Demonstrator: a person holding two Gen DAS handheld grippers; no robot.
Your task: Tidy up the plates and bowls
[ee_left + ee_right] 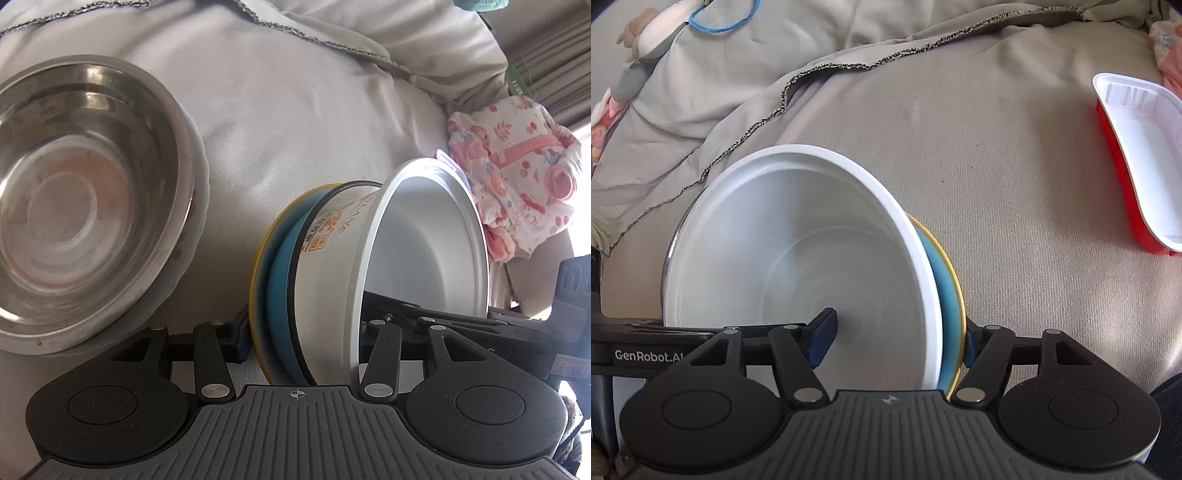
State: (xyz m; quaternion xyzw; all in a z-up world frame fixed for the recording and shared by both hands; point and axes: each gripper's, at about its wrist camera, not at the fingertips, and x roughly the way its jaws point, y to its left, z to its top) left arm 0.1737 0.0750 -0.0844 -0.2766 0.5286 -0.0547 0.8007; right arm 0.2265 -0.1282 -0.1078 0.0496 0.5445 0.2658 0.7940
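Left gripper: closed around a tilted stack, white paper bowl nested in blue bowl on yellow plate.
Right gripper: clamped across the same stack.
Steel bowl: resting left on beige bedsheet.
Red tray: lay well apart.

"GenRobot.AI" marks the left gripper; the paper bowl perhaps reads "SLANE".

Left wrist view: sits behind the left claw, angled steeply down at the bed, very close.
Right wrist view: behind the right claw, same steep downward angle, equally close.
Shared ground: white bowl on its blue plate, seen from opposite sides.
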